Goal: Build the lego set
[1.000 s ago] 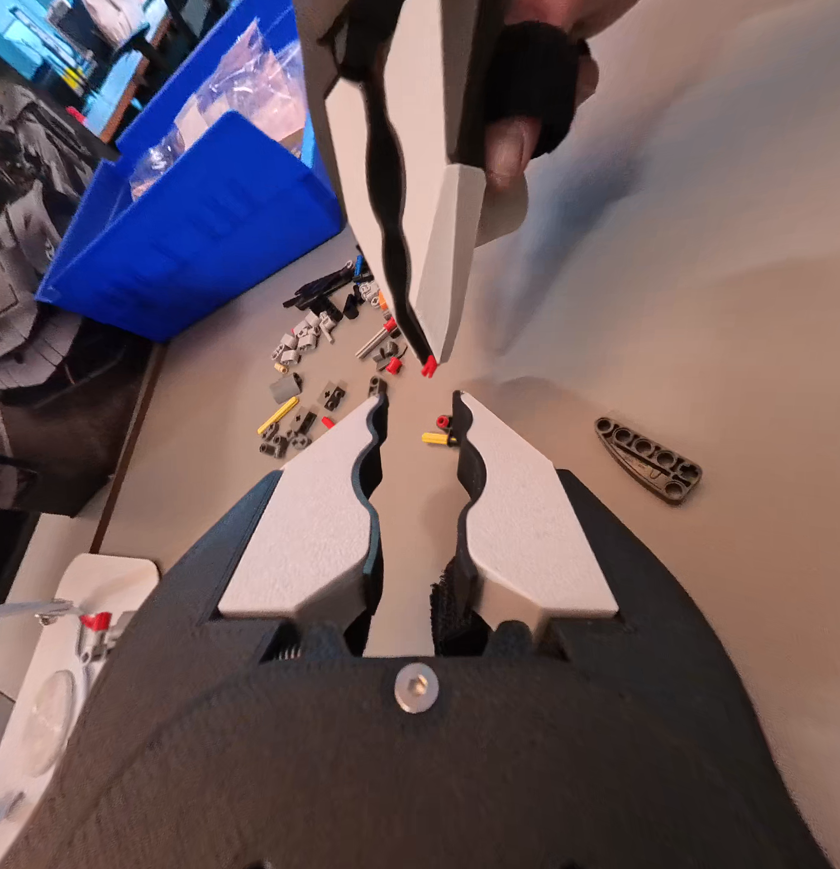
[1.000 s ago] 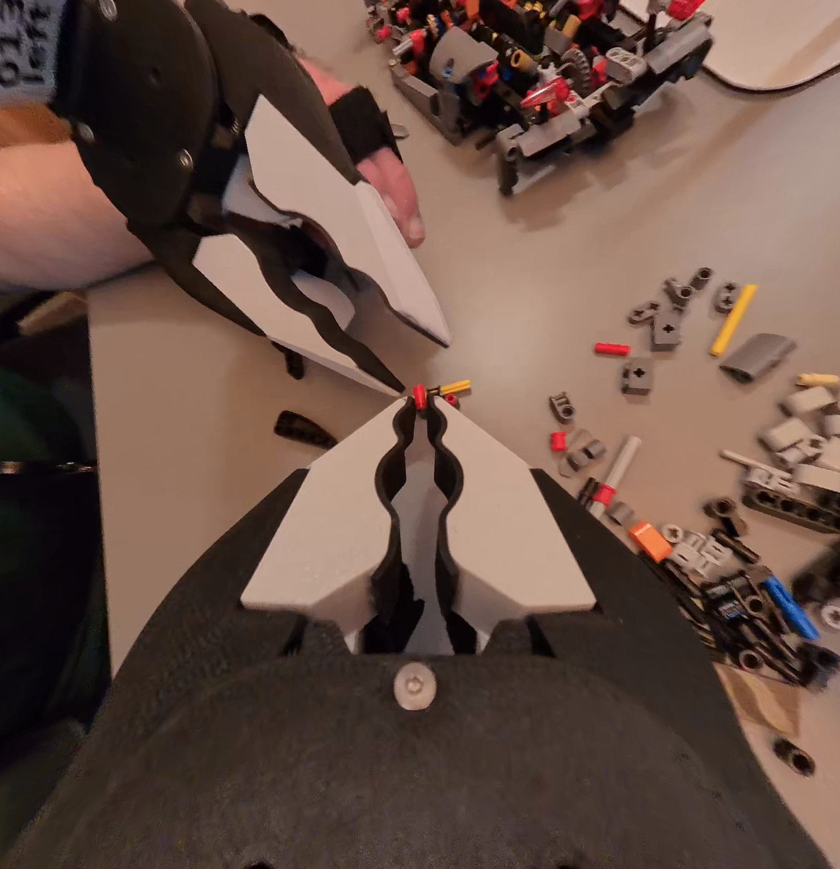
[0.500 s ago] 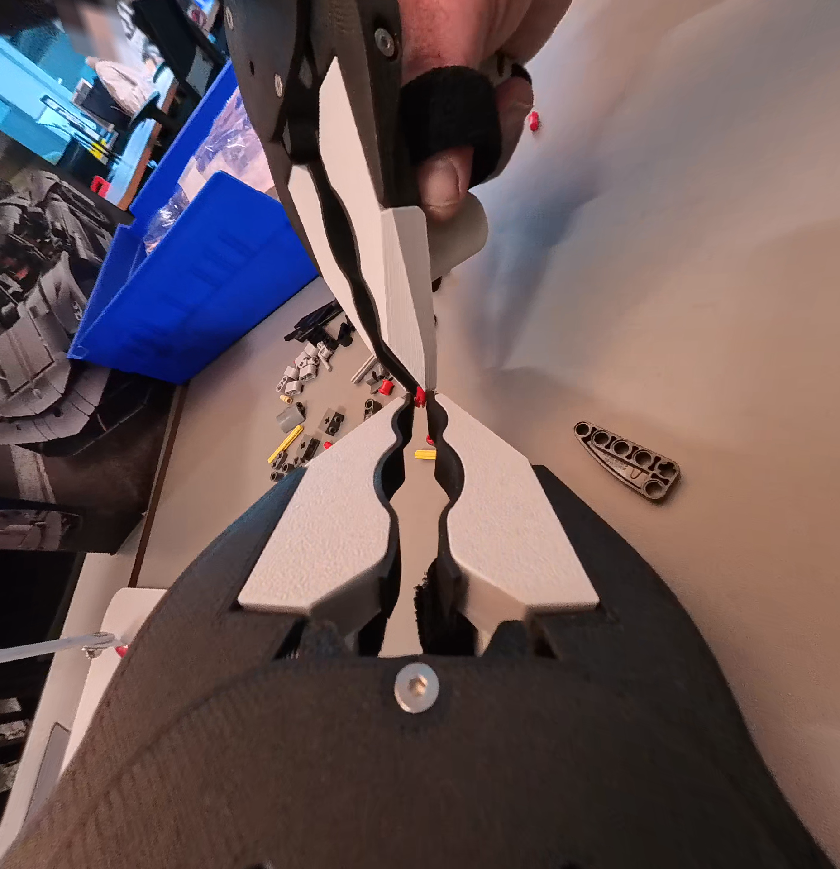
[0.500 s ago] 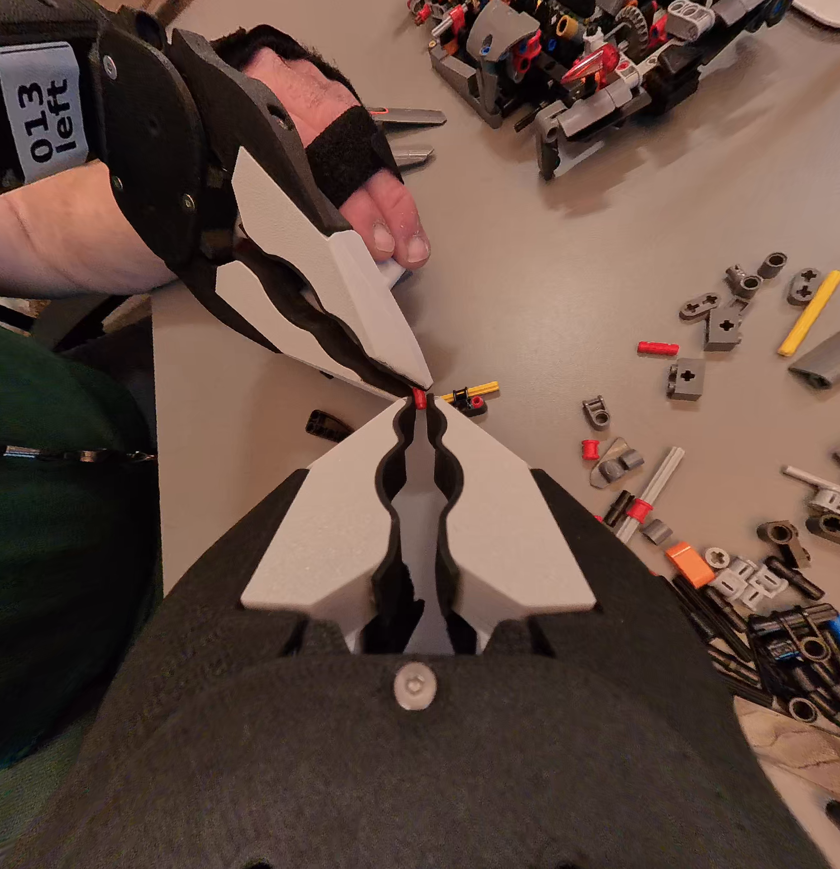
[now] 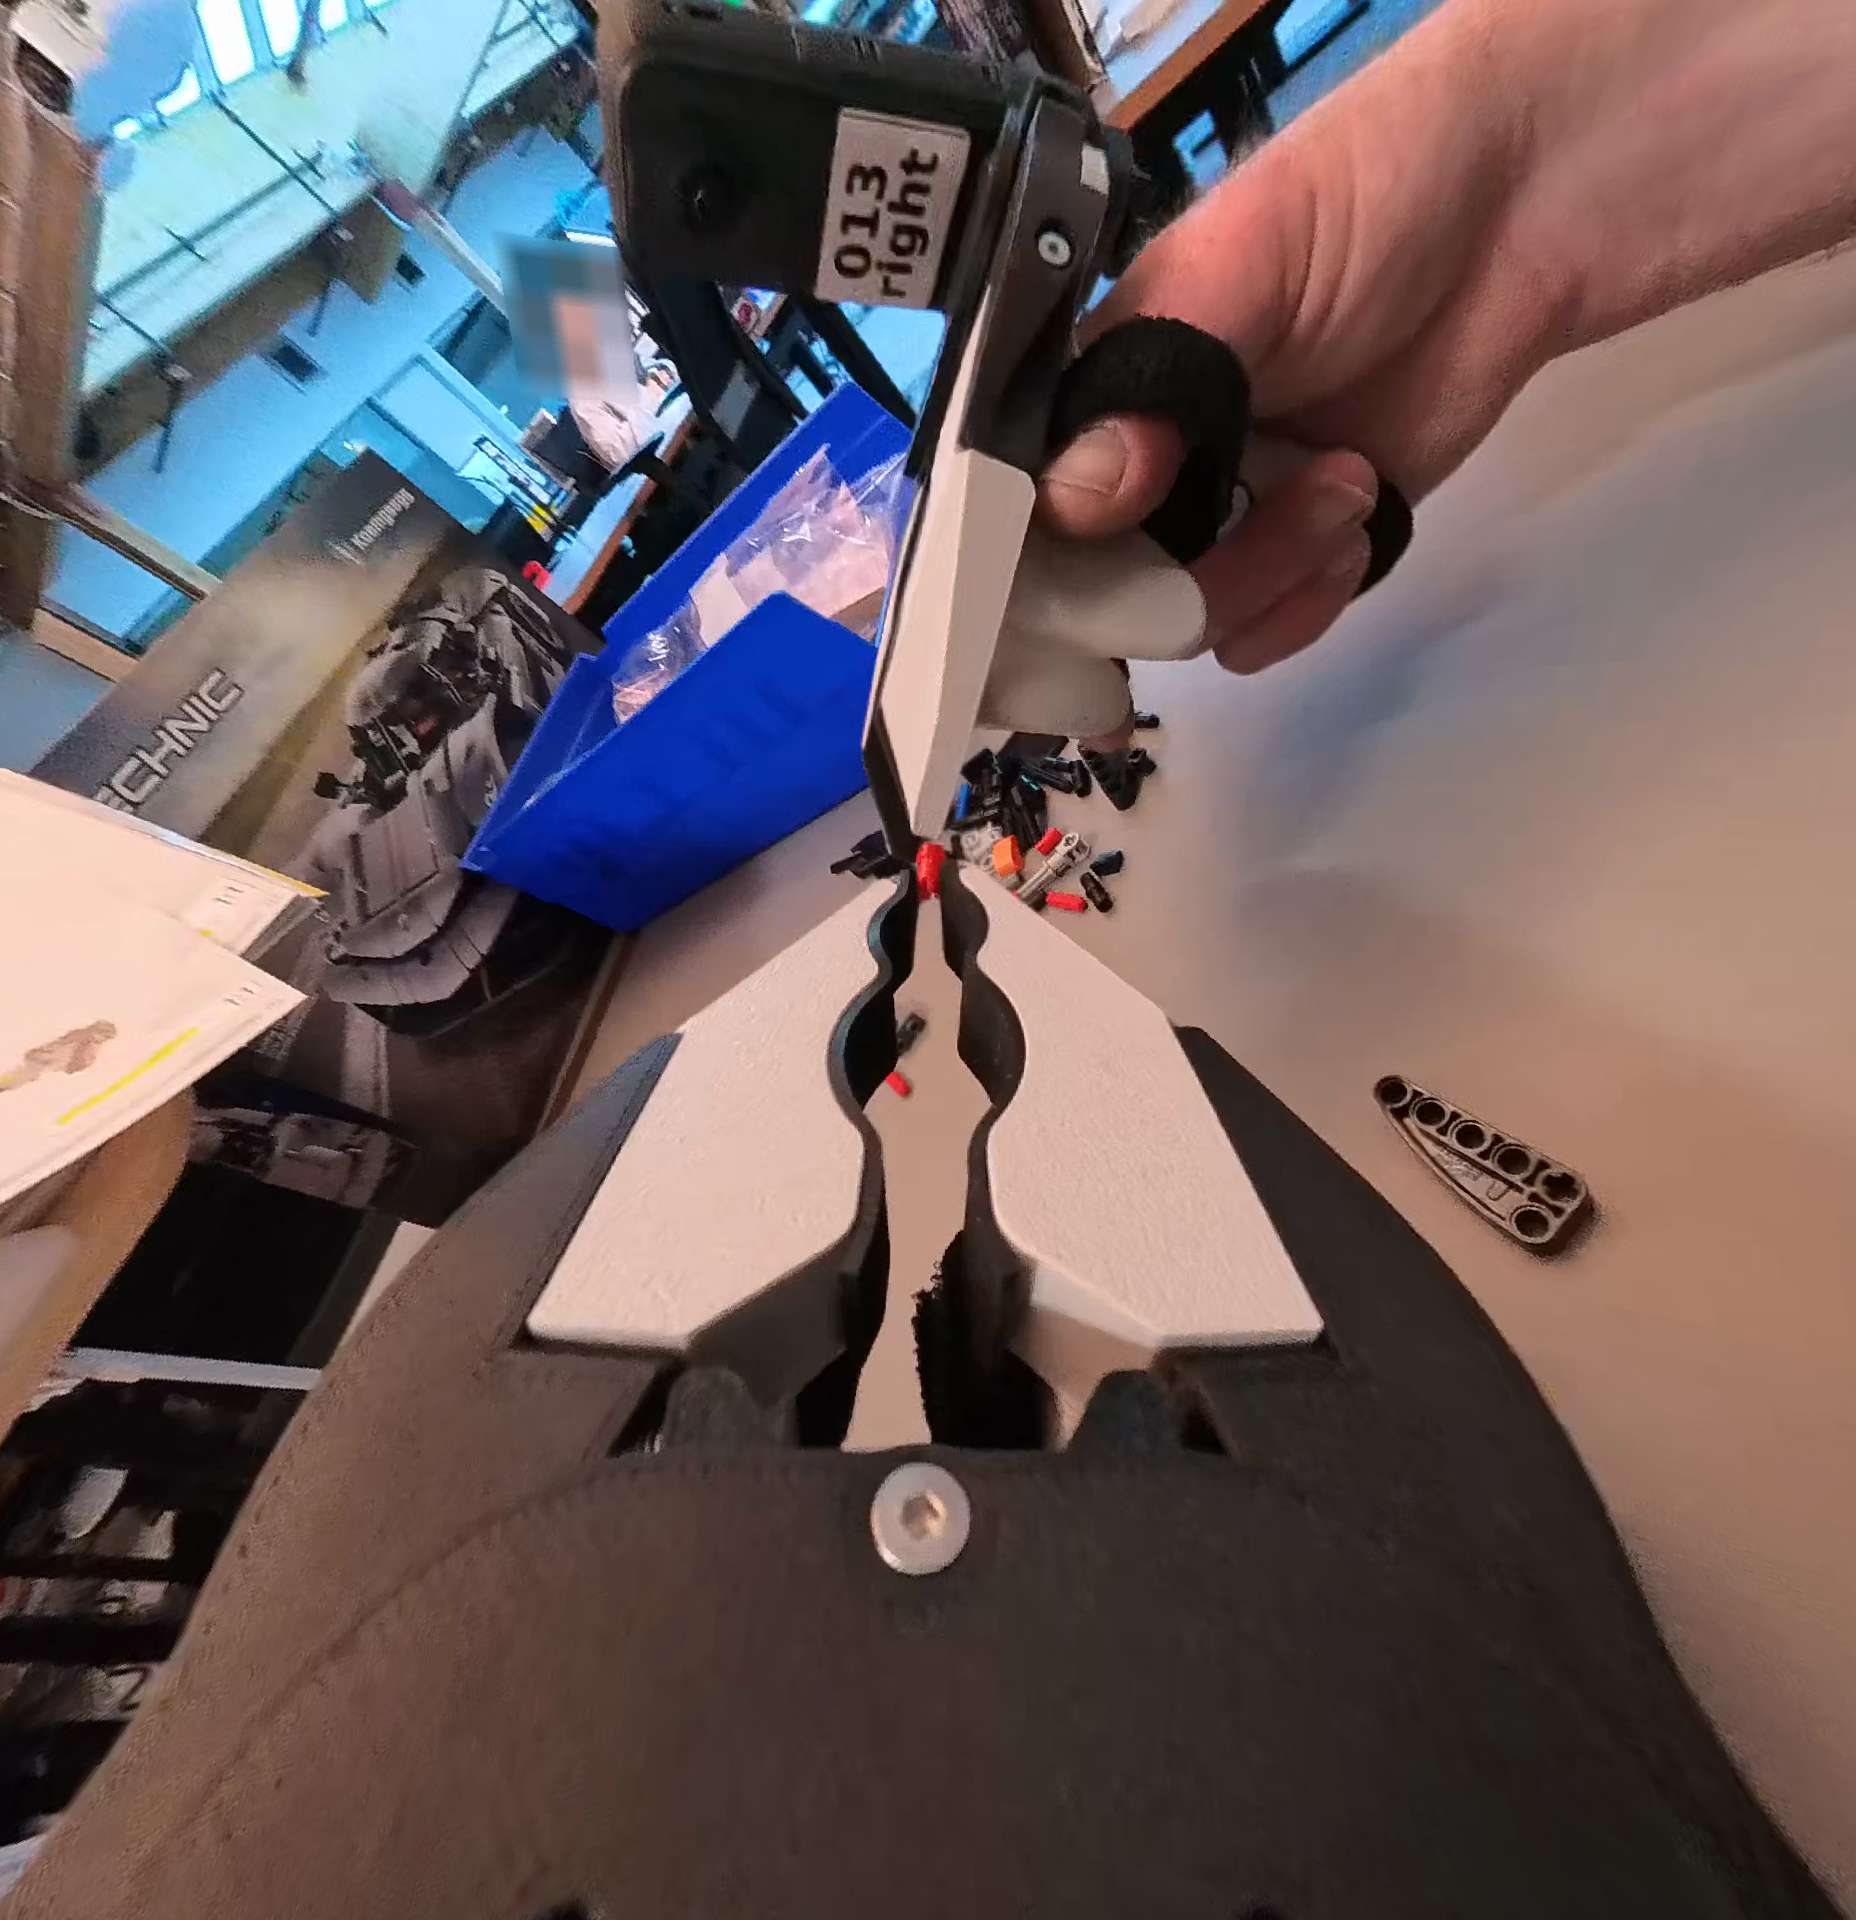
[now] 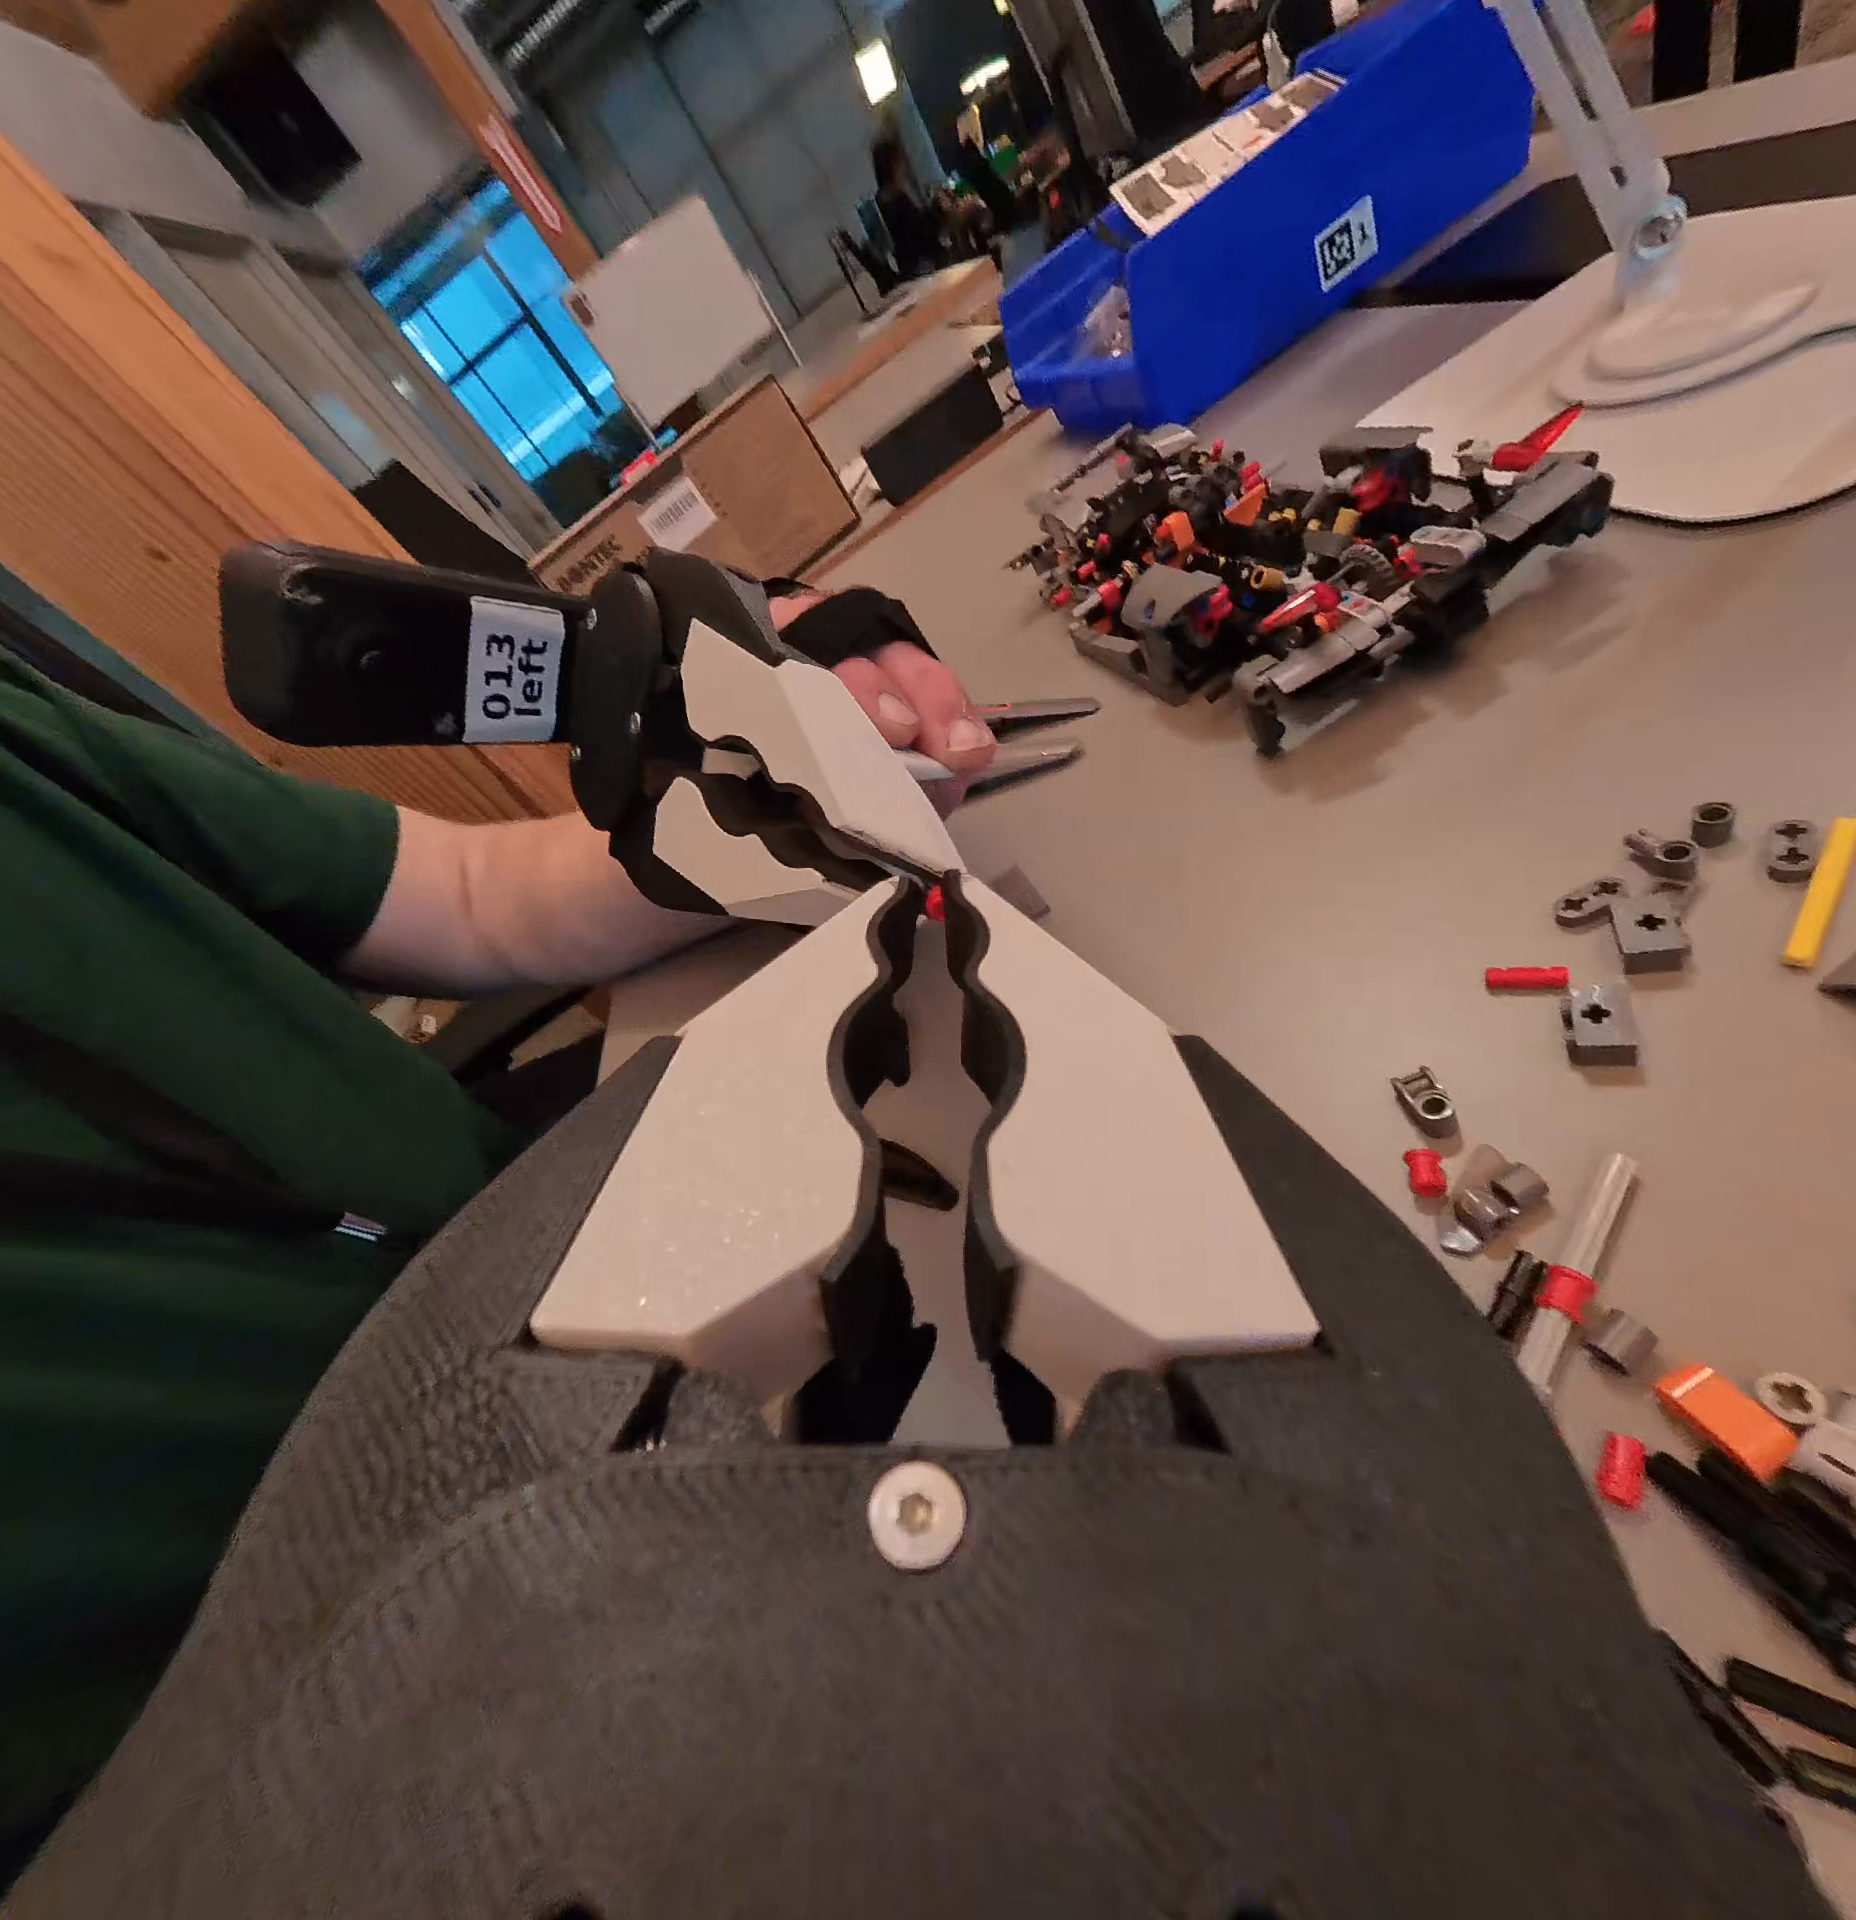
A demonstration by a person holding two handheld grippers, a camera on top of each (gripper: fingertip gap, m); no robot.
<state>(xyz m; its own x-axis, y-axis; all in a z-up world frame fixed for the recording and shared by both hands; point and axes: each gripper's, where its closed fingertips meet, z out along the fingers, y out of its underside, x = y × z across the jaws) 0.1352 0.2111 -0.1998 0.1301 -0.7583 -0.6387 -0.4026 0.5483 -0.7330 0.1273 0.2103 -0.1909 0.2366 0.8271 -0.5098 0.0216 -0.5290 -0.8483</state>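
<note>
A small red pin point(image 5: 930, 867) is held in the air between two sets of fingertips that meet tip to tip. In the left wrist view my left gripper point(image 5: 930, 891) is closed down on the pin from below. My right gripper point(image 5: 908, 826) comes down onto it from above. In the right wrist view my right gripper point(image 6: 932, 902) is shut on the same red pin point(image 6: 935, 902), and the left gripper point(image 6: 929, 868) meets it from the left. The half-built Lego car point(image 6: 1319, 582) stands on the table behind. Most of the pin is hidden by the fingertips.
Loose Lego parts point(image 6: 1630, 935) lie to the right, also seen in the left wrist view point(image 5: 1028, 821). A dark curved beam with holes point(image 5: 1485, 1174) lies alone. Blue bins point(image 5: 675, 790) point(image 6: 1267, 260), the set's box point(image 5: 311, 727), a booklet point(image 5: 103, 987) and a white lamp base point(image 6: 1713, 332) ring the table. Left and right tips are no more than a few centimetres apart.
The left gripper went from open to closed on the red pin held by the right gripper. Both grippers then rose off the table together and tilted up.
</note>
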